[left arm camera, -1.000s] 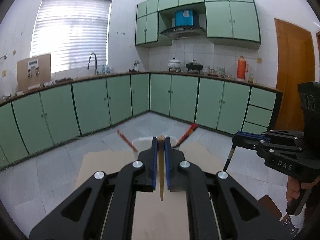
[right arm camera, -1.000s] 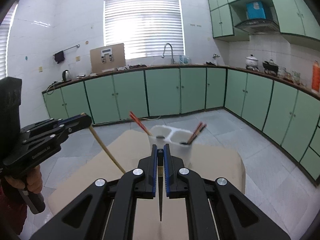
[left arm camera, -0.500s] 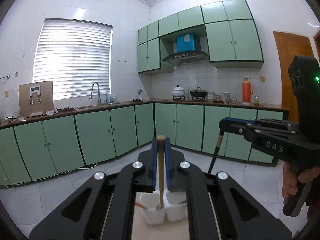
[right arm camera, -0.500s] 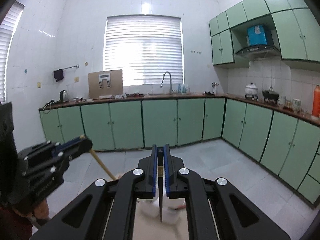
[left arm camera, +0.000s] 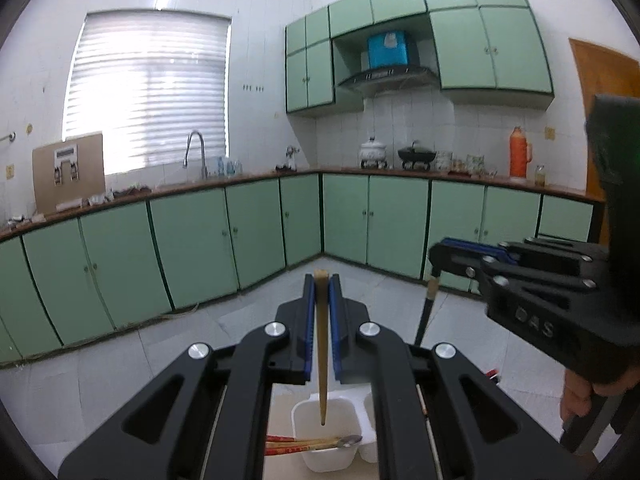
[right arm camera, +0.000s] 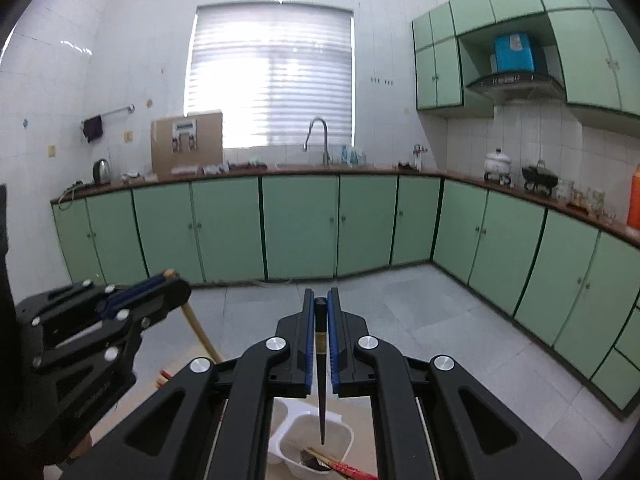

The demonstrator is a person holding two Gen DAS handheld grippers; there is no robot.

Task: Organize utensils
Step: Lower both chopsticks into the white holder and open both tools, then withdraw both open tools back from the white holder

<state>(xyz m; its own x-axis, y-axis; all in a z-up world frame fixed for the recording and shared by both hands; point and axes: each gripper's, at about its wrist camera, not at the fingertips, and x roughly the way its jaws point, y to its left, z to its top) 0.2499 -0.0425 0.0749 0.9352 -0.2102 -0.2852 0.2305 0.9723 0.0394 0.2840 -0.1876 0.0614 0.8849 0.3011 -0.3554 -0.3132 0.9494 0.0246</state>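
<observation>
Both my grippers are loaded. My left gripper (left arm camera: 321, 280) has its jaws clamped on a tan wooden chopstick (left arm camera: 322, 360) near its top end; it hangs down, tip over the left cup of the white holder (left arm camera: 308, 412) at bottom centre of the left view. My right gripper (right arm camera: 321, 304) is clamped on a dark chopstick (right arm camera: 321, 372), tip hanging over the right cup in the lower middle of the right view.

Done so far, judging by what lies there: red chopsticks (left arm camera: 288, 446) and a spoon (left arm camera: 349, 441) already sit in the holder.

Left to do: neither held chopstick is in yet, both tips seem above the rim, can't tell the exact gap. Lower, release both. The tabletop (left arm camera: 280, 412) is mostly hidden by my grippers, so can't tell if more utensils wait.
</observation>
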